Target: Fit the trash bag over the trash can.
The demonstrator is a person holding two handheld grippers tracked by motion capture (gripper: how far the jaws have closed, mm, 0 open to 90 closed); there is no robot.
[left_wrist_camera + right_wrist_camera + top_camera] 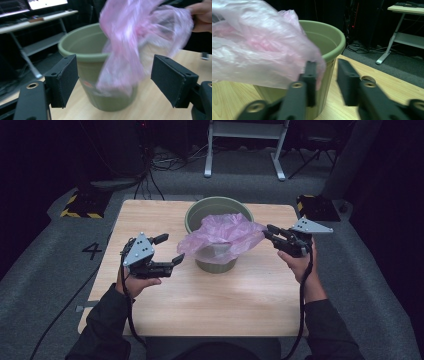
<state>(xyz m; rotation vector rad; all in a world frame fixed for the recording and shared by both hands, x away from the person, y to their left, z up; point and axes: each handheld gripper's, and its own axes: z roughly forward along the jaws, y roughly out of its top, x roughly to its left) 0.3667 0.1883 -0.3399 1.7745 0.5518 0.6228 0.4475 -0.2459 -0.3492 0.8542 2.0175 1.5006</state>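
Light wooden table (165,307) seen from above; round olive-green plastic pot (200,210) stands upright at far centre. Crumpled translucent pink plastic bag (220,237) drapes over pot's rim, spilling down near side. Left gripper (169,251) hovers just left of pot, jaws spread wide, nothing between them; bag hangs beyond its pads (66,80). Right gripper (267,231) at pot's right, jaws parted; bag's edge lies against one pad (310,75), not clamped. Person's hand (295,262) grips right gripper.
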